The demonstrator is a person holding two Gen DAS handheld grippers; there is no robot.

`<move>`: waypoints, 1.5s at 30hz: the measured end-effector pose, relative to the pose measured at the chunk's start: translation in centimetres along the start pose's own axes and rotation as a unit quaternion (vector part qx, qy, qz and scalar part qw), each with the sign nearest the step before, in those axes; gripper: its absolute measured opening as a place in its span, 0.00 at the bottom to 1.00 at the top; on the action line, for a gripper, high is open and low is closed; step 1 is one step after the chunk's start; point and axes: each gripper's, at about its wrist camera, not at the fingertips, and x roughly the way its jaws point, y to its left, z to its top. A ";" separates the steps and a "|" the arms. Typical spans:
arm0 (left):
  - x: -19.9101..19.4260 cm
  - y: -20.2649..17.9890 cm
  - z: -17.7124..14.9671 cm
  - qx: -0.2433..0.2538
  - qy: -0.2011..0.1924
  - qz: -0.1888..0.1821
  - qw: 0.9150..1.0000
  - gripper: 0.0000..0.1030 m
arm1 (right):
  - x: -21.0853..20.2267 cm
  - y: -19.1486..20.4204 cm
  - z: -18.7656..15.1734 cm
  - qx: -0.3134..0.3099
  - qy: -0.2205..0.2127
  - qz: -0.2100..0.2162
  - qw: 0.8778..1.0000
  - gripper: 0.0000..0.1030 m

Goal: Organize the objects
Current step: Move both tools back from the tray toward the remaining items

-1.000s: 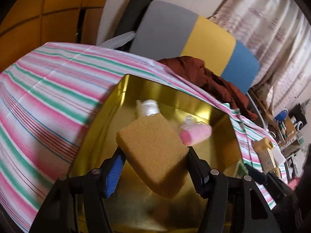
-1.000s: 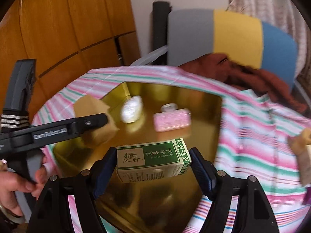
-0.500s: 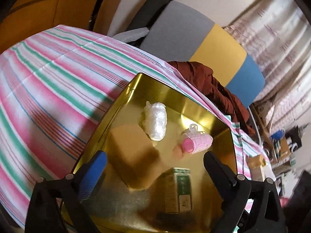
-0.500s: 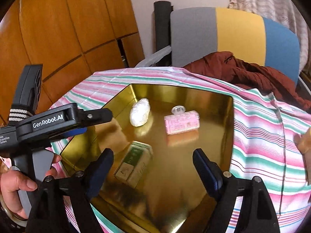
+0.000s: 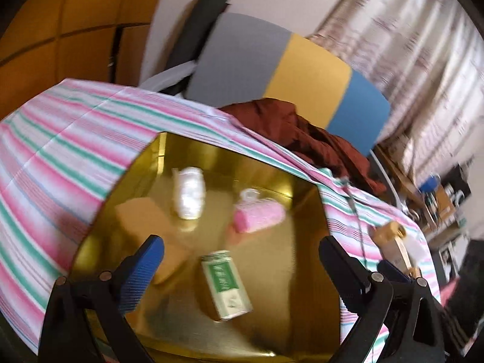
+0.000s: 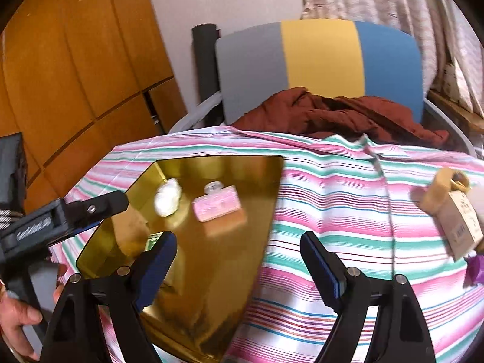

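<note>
- Gold tray [image 5: 305,266] on striped cloth [image 5: 60,151]; holds four items, all lying apart.
- Tan sponge [image 5: 145,220] at 9 o'clock; green box [image 5: 227,281] at 6; pink bottle [image 5: 260,216] at 2; white wrapped item [image 5: 190,192] at 11.
- Left gripper [image 5: 239,252]: jaws just opened, spread wide, nothing between.
- Right gripper [image 6: 237,257]: jaws just opened, spread, empty.
- Step: drop-off done, by judgement; next calls for reaching tagged items [image 6: 453,211] at 3 o'clock, outside tray.

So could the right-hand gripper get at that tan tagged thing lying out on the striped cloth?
Probably yes. The right gripper is open with nothing between its jaws, and the tan tagged item lies uncovered on the striped cloth, off to the gripper's right, outside the gold tray. Only bare cloth lies between them.
</note>
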 end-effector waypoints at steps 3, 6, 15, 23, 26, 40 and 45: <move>0.1 -1.7 -0.3 0.026 0.006 -0.008 1.000 1.00 | -0.4 -1.3 -0.2 0.012 -0.002 -0.009 1.000 0.83; 0.3 -3.1 -0.7 0.046 0.014 -0.012 0.999 1.00 | -0.9 -2.9 -0.6 0.024 -0.003 -0.020 0.999 0.83; 1.2 -7.5 -2.6 0.097 0.044 -0.034 0.994 1.00 | -2.1 -8.4 -2.1 0.074 0.001 -0.063 0.995 0.83; 1.9 -11.5 -4.7 0.148 0.077 -0.061 0.984 1.00 | -3.9 -13.9 -3.9 0.110 -0.003 -0.123 0.986 0.83; 1.9 -12.6 -5.4 0.161 0.086 -0.069 0.981 1.00 | -5.1 -17.1 -4.3 0.123 -0.012 -0.167 0.978 0.83; 3.1 -16.6 -7.3 0.199 0.120 -0.085 0.969 1.00 | -6.5 -30.1 -6.6 0.170 0.013 -0.274 0.947 0.70; 4.7 -19.5 -7.3 0.211 0.136 -0.097 0.963 1.00 | -5.5 -30.5 -7.5 0.165 0.025 -0.243 0.956 0.45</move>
